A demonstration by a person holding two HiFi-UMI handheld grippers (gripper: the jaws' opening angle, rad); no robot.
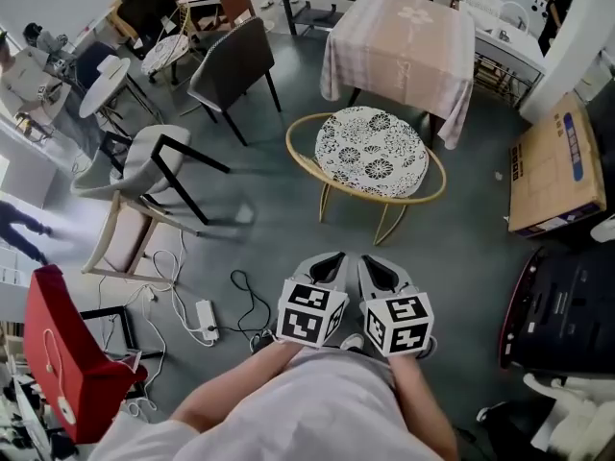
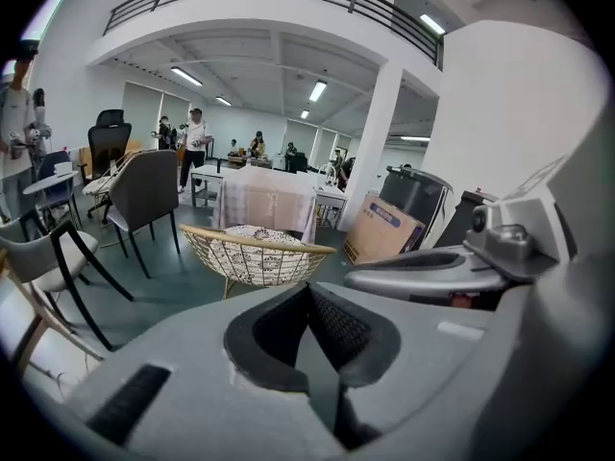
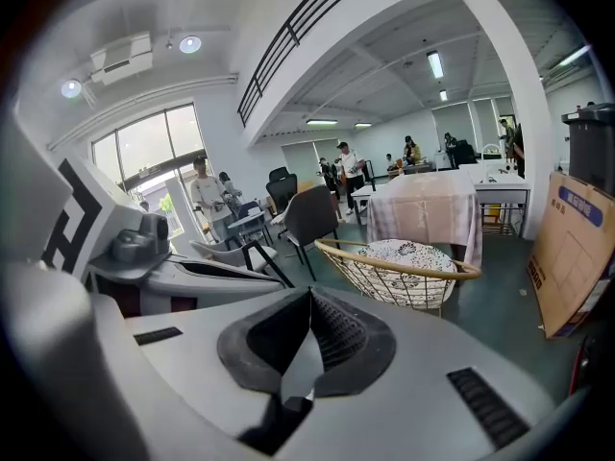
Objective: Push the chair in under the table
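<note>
**Shut grippers lined up behind the chair**

The person stands facing the chair [image 1: 370, 152], a round wire one with a gold rim and a patterned cushion. It sits on the floor between them and the table [image 1: 404, 41], its far side close to the hanging cloth and not yet tucked under.

The left gripper [image 1: 325, 265] and right gripper [image 1: 381, 269] are held side by side, almost touching. Each has its jaws pressed together with nothing between them, and both are well short of the chair.

Closed tips should do for a push. I'd set both against the near rim, one either side of centre, so the chair goes straight and doesn't spin on its thin legs. A low, steady shove seems safer than a jab, since the wire frame looks light and could tip or skate.

There is open floor between person and chair. The tight spots are ahead: the cloth's hem and the table legs behind it, which I can't see well. A cardboard box [image 1: 557, 166] leans to the right, and a grey chair [image 1: 159, 161] and floor cables [image 1: 207, 320] lie to the left, all off the line of the push.
</note>
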